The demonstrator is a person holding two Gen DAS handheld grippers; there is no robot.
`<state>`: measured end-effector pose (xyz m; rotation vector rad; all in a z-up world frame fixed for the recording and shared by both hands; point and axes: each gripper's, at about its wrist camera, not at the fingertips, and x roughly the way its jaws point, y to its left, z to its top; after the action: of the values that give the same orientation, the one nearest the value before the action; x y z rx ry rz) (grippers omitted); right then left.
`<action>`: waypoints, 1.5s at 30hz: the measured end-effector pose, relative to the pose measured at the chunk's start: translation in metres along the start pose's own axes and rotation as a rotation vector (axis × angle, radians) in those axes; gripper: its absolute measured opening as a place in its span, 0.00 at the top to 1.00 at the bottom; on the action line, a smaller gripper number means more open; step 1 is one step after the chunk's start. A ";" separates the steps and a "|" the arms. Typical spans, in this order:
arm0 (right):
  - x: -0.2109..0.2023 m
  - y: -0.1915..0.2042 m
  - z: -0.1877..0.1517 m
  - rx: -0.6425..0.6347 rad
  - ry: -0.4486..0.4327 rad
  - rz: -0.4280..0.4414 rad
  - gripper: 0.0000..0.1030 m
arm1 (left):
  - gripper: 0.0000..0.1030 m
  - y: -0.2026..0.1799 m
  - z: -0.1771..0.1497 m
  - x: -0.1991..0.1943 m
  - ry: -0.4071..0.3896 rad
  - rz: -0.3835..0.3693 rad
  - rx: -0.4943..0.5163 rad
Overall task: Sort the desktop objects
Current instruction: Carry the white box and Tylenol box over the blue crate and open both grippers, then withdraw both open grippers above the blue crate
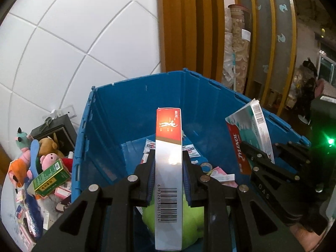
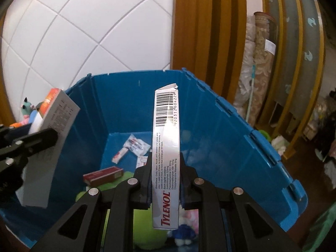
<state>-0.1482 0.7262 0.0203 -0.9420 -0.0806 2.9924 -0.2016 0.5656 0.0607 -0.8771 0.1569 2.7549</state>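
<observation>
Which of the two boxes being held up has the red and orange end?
The box in the left gripper: the red-and-silver box, with a white figure on its red end. The right gripper holds the grey Tylenol box instead, over the blue bin.

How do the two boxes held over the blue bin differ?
The box in the left gripper has a red and orange end and a silver side; the Tylenol box in the right gripper is grey-white with red lettering. The red box has closed, square ends; the Tylenol box's far end is torn open. Both are slim cartons clamped edge-up above the blue bin.
</observation>
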 end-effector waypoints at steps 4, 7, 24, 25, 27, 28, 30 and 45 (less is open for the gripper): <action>0.009 -0.005 0.000 -0.006 0.020 -0.007 0.80 | 0.78 0.000 0.000 -0.001 -0.003 0.016 -0.005; 0.011 -0.009 0.001 0.004 0.021 -0.009 0.41 | 0.51 0.002 0.002 -0.005 -0.020 0.032 -0.013; -0.041 0.010 0.016 0.006 -0.044 0.053 0.00 | 0.20 0.044 -0.011 -0.061 -0.114 0.153 -0.084; -0.044 0.013 0.016 0.006 -0.042 0.065 0.00 | 0.20 0.048 -0.012 -0.064 -0.110 0.164 -0.091; -0.050 0.023 0.016 -0.001 -0.036 0.089 0.00 | 0.20 0.059 -0.017 -0.069 -0.113 0.184 -0.103; -0.053 0.027 0.015 -0.010 -0.032 0.100 0.00 | 0.20 0.062 -0.019 -0.071 -0.111 0.192 -0.107; -0.059 0.038 0.013 -0.026 -0.029 0.111 0.00 | 0.20 0.069 -0.024 -0.075 -0.105 0.196 -0.113; -0.066 0.063 0.004 -0.039 -0.001 0.096 0.00 | 0.20 0.091 -0.040 -0.091 -0.099 0.205 -0.154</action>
<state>-0.0955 0.6615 0.0584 -0.9760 -0.0975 3.0894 -0.1324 0.4524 0.0835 -0.7991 0.0177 3.0283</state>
